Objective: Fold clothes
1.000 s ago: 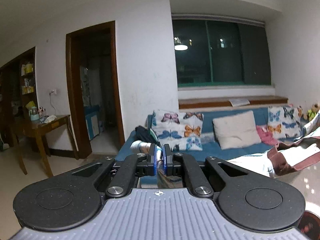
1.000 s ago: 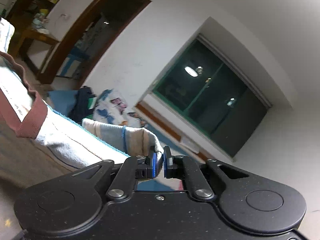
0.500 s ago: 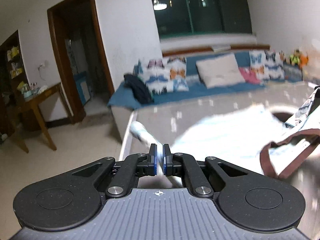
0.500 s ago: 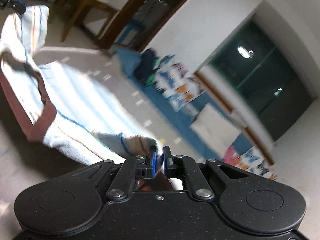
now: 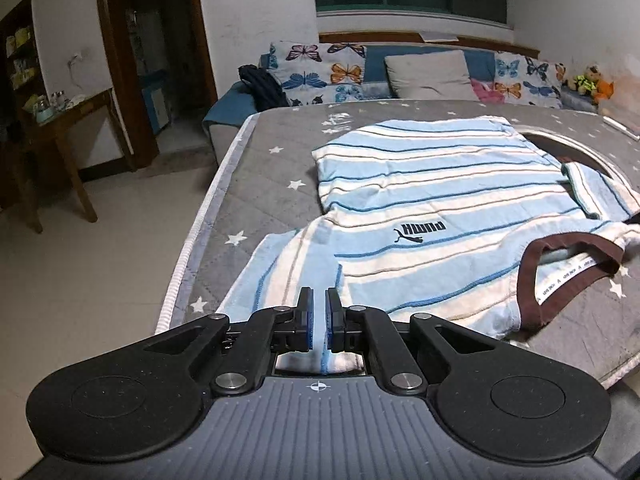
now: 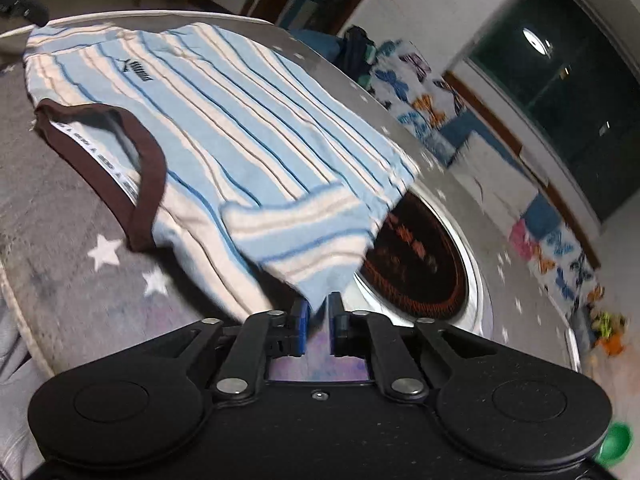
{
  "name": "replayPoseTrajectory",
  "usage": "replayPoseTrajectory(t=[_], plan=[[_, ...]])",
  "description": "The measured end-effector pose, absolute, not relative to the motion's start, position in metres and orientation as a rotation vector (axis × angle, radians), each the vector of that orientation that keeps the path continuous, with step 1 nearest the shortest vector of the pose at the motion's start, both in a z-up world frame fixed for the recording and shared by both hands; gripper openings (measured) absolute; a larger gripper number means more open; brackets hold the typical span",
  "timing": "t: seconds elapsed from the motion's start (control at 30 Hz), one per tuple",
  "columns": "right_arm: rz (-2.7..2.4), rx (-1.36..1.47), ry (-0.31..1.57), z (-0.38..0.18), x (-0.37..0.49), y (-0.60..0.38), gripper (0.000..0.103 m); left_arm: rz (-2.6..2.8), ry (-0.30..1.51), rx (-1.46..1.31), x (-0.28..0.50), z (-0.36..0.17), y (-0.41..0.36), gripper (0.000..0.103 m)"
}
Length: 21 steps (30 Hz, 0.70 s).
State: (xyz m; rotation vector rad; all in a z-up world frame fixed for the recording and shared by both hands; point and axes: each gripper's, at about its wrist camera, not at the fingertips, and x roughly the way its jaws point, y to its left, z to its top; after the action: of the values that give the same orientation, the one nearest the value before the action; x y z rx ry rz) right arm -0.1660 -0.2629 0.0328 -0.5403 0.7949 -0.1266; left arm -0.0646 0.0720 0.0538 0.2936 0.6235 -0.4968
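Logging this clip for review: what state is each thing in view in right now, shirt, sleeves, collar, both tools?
Striped shirt: spread on the grey star-print bed cover, logo side up, not yet folded.
Left sleeve: lying flat, its edge pinched.
Right sleeve: flopped over the shirt.
Brown collar: gaping open.
Left tool: shut on the sleeve.
Right tool: jaws opening, sleeve tip between them.

Butterfly cushions [image 5: 318, 68] on blue sofa [image 5: 376, 58]; wooden table [image 5: 60, 120] by doorway [image 5: 152, 52].

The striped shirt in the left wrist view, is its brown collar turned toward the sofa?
No. The striped shirt has its brown collar at the near end, away from the sofa.
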Motion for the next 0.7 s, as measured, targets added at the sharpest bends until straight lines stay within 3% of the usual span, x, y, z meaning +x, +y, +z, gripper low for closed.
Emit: replayPoseTrajectory(t=[0.37, 0.7], plan=[[0.03, -0.506, 0.741, 0.031, -0.156, -0.236, 0.024, -0.595, 0.625, 0.321, -0.072, 0.047, 0.042, 0.009], [0.115, -0.363, 0.81, 0.006, -0.119, -0.238, 0.022, -0.617, 0.63, 0.324, -0.074, 0.035, 0.034, 0.02]])
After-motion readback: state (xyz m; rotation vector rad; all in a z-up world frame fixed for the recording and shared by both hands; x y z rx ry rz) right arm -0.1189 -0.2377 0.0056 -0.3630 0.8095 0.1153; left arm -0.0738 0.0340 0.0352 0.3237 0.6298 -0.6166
